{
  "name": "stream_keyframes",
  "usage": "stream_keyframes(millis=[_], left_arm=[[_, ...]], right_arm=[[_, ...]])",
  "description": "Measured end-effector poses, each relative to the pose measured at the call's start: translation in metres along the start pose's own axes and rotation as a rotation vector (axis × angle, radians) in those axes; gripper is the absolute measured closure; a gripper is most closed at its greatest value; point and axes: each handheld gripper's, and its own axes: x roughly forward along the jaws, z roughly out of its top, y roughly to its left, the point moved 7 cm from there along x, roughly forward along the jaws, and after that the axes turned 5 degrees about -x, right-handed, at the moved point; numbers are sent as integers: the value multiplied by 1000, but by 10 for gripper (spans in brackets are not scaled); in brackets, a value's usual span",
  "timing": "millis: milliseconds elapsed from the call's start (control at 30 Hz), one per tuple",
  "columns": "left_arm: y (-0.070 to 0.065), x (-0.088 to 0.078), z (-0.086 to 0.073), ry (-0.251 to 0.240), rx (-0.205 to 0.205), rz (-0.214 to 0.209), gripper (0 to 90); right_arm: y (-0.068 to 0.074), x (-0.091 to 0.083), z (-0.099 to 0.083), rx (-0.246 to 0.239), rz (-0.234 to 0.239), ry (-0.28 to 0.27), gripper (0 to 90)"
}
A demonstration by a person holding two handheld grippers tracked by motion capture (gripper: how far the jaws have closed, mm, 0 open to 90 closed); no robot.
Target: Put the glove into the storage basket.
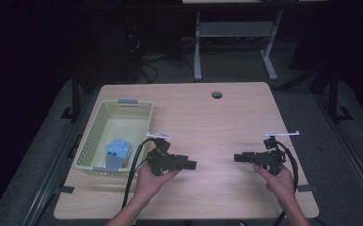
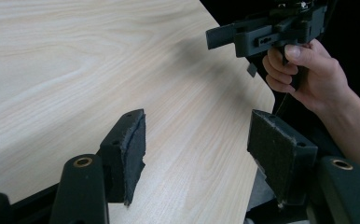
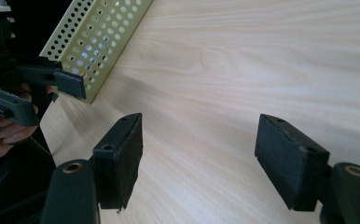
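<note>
Left gripper [image 1: 189,165] hangs over bare table [image 1: 208,127], jaws wide, nothing between them, just right of the basket [image 1: 91,141]. Blue object [image 1: 117,151] lies in the basket's near end; looks like light moulded plastic, stiff, possibly slick. Best bet is pinching across its narrow sides, reaching in from above. Right gripper [image 1: 238,157] likewise released and empty, facing the left one.

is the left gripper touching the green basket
Apart. In the high view the left gripper points away from the basket, with bare tabletop showing between its body and the basket's right wall.
</note>
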Motion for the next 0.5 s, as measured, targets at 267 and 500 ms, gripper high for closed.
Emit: stream_keyframes(millis=[267, 500], left_arm=[[-5, 6, -5, -7, 46, -13, 340], [-6, 11, -15, -12, 68, -45, 316]], right_arm=[[2, -8, -15, -7, -5, -26, 317], [5, -10, -28, -32, -25, -35, 313]])
